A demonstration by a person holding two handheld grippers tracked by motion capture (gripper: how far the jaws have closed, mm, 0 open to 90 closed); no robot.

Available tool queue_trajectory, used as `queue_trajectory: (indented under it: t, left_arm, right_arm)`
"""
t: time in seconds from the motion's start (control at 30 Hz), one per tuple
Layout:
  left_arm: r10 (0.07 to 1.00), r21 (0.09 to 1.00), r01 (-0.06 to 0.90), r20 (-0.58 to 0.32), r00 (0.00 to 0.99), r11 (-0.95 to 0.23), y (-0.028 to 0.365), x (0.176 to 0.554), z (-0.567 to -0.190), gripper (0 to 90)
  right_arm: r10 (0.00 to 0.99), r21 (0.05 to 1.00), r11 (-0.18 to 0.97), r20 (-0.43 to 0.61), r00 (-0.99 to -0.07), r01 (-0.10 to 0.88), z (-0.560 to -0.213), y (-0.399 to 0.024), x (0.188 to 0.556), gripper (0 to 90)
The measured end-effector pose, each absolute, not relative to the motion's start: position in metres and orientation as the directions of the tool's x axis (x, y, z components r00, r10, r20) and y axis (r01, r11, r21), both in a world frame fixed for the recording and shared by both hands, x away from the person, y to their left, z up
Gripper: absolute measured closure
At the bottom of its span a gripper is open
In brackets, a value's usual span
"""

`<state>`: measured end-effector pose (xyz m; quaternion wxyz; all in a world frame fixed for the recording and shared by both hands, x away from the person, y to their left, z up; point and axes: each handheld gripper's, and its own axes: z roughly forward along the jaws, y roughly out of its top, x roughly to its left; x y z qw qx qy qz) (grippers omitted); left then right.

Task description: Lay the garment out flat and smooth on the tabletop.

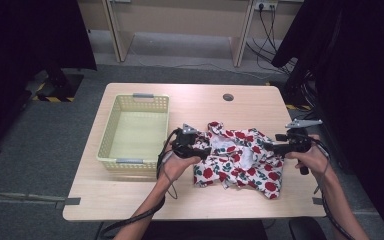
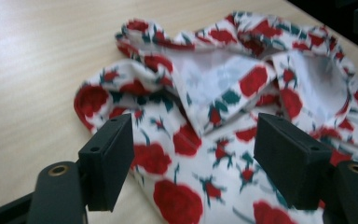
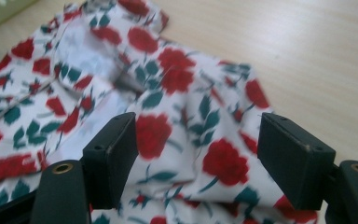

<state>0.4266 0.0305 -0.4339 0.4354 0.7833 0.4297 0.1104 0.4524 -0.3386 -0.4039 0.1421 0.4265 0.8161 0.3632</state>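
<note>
The rose-printed garment (image 1: 237, 157) lies crumpled on the wooden surface (image 1: 190, 197), right of centre in the high view, with its long axis running roughly from left to right across the frame. Part of it is turned back, so the pale inside (image 2: 214, 74) shows near its upper middle.

Each end of the garment has a tool at it. The left tool (image 1: 200, 149) sits at the garment's left edge, the right tool (image 1: 275, 147) at its right edge, so neither hand is clearly the nearer; each has its own end. In the left gripper view the black jaws stand spread wide with the cloth (image 2: 182, 140) between and beyond them, pinching nothing. In the right gripper view the jaws are likewise spread over the printed cloth (image 3: 177, 135), closed on nothing.

The yellow basket (image 1: 111, 131) stands empty at the left of the high view, just beside the left tool. If the garment is meant for it, the carry would run leftward.
</note>
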Motion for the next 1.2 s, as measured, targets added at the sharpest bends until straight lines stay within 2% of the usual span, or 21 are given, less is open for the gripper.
queue_trajectory:
  t: [0.23, 0.47, 0.5, 0.57, 0.6, 0.7, 0.83, 1.0, 1.07, 1.13, 1.2]
  left_arm:
    - [0.774, 0.749, 0.594, -0.179, 0.607, -0.293, 0.025, 0.415, -0.46, 25.8]
    - [0.771, 0.72, 0.597, -0.136, 0.622, -0.355, 0.012, 0.414, -0.474, 22.3]
    - [0.769, 0.726, 0.583, -0.117, 0.628, -0.365, 0.011, 0.413, -0.476, 22.1]
    - [0.768, 0.733, 0.559, -0.077, 0.636, -0.389, 0.008, 0.411, -0.478, 21.8]
    - [0.767, 0.736, 0.548, -0.06, 0.639, -0.398, 0.007, 0.409, -0.479, 22.0]
    - [0.762, 0.754, 0.523, -0.046, 0.646, -0.398, 0.007, 0.407, -0.482, 22.1]
    - [0.758, 0.767, 0.509, -0.045, 0.65, -0.391, 0.009, 0.405, -0.484, 22.3]
    - [0.756, 0.757, 0.515, -0.042, 0.653, -0.403, 0.01, 0.402, -0.482, 22.7]
    - [0.749, 0.751, 0.516, -0.043, 0.661, -0.412, 0.013, 0.399, -0.481, 23.0]
    - [0.75, 0.745, 0.521, -0.042, 0.66, -0.416, 0.016, 0.396, -0.48, 23.1]
    - [0.748, 0.736, 0.527, -0.042, 0.662, -0.425, 0.019, 0.393, -0.479, 23.1]
  right_arm:
    - [0.776, 0.676, 0.41, 0.094, -0.624, 0.612, -0.434, -0.33, 0.435, 25.5]
    - [0.758, 0.676, 0.439, 0.074, -0.648, 0.592, -0.45, -0.311, 0.436, 22.4]
    - [0.751, 0.677, 0.451, 0.065, -0.657, 0.582, -0.452, -0.307, 0.437, 24.7]
    - [0.733, 0.674, 0.472, 0.058, -0.678, 0.568, -0.456, -0.3, 0.438, 35.7]
    - [0.723, 0.666, 0.484, 0.061, -0.688, 0.568, -0.458, -0.297, 0.439, 48.8]
    - [0.717, 0.663, 0.498, 0.047, -0.695, 0.559, -0.457, -0.293, 0.447, 67.9]
    - [0.736, 0.685, 0.475, 0.035, -0.676, 0.552, -0.442, -0.292, 0.466, 77.5]
    - [0.8, 0.714, 0.401, 0.032, -0.599, 0.574, -0.425, -0.302, 0.5, 78.9]
    - [0.836, 0.729, 0.341, 0.053, -0.546, 0.594, -0.421, -0.311, 0.512, 76.8]
    - [0.858, 0.726, 0.304, 0.072, -0.508, 0.617, -0.421, -0.319, 0.521, 68.3]
    - [0.881, 0.703, 0.291, 0.068, -0.469, 0.648, -0.422, -0.323, 0.524, 53.4]
